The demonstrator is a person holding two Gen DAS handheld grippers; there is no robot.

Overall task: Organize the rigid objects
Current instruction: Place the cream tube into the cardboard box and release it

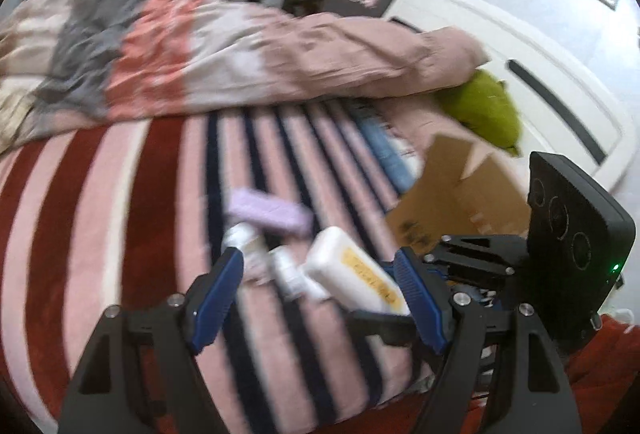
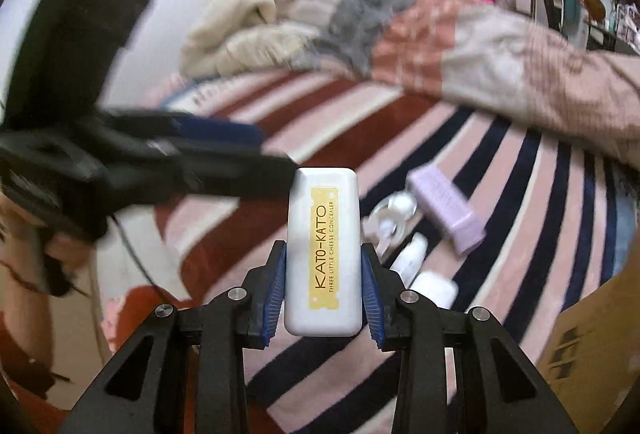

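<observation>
My right gripper (image 2: 324, 286) is shut on a white concealer box (image 2: 324, 258) with a yellow label and holds it above the striped bed. The box also shows in the left wrist view (image 1: 356, 272), held by the right gripper (image 1: 404, 274). My left gripper (image 1: 318, 282) is open and empty above the bed; it appears blurred in the right wrist view (image 2: 224, 141). On the blanket lie a lilac box (image 1: 268, 213) (image 2: 446, 207), a small white round item (image 2: 394, 207) and white tubes (image 1: 288, 272) (image 2: 412, 258).
A cardboard box (image 1: 460, 201) (image 2: 592, 334) stands at the right. A rumpled pink and grey duvet (image 1: 200, 45) lies across the far bed. A green cushion (image 1: 484, 105) leans on the white headboard (image 1: 520, 49). The striped blanket (image 1: 120, 213) covers the near bed.
</observation>
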